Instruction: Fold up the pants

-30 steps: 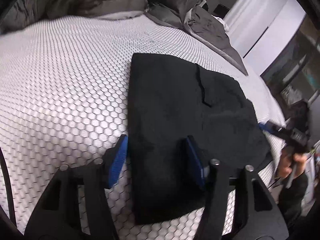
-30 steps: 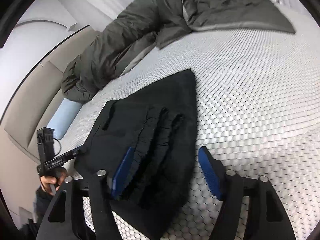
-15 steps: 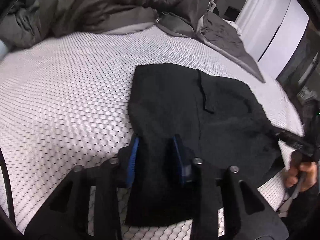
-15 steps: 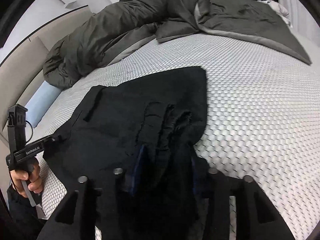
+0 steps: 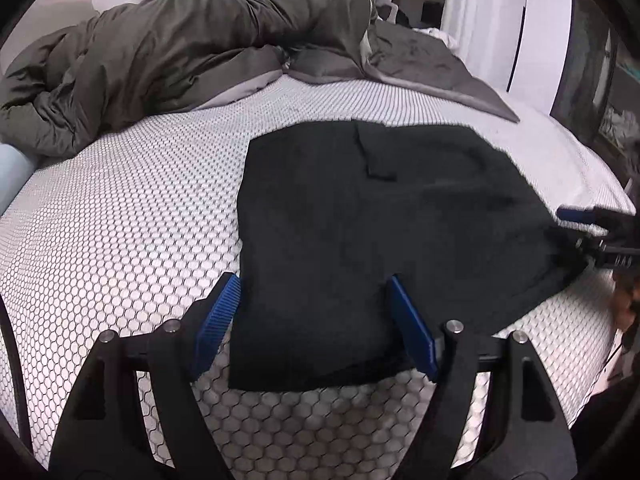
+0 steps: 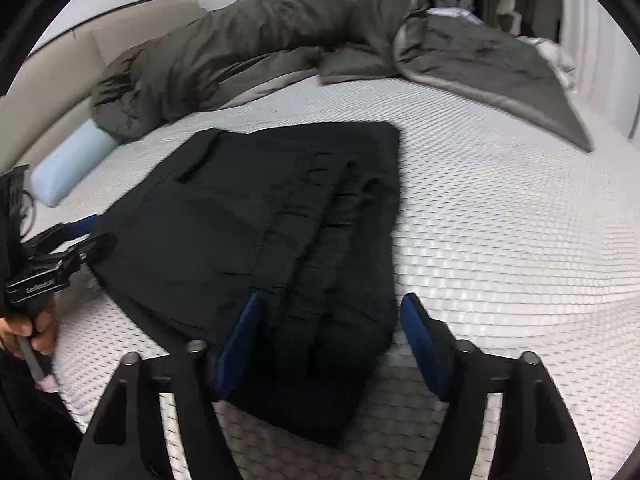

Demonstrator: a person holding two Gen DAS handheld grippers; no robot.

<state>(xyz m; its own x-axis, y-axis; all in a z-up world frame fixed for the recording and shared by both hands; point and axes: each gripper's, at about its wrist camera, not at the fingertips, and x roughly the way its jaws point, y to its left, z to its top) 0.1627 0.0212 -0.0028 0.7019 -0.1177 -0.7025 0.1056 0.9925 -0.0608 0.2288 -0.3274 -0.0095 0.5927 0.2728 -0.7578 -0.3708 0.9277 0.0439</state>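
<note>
Tongs spread after just opening, left tongs [image 5: 314, 322] and right tongs [image 6: 332, 340] astride folded pants [image 5: 372, 240], gripping nothing

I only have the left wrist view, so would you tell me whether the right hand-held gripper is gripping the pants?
Observer: No. The right hand-held gripper has just been opening. Its jaws stand wide on either side of the pants, and the pads are not pressing on the cloth.
Operator: Thank you. Which part of the pants lies between them?
Observer: A gathered band lying in stacked ridges, probably the elastic waist.
</note>
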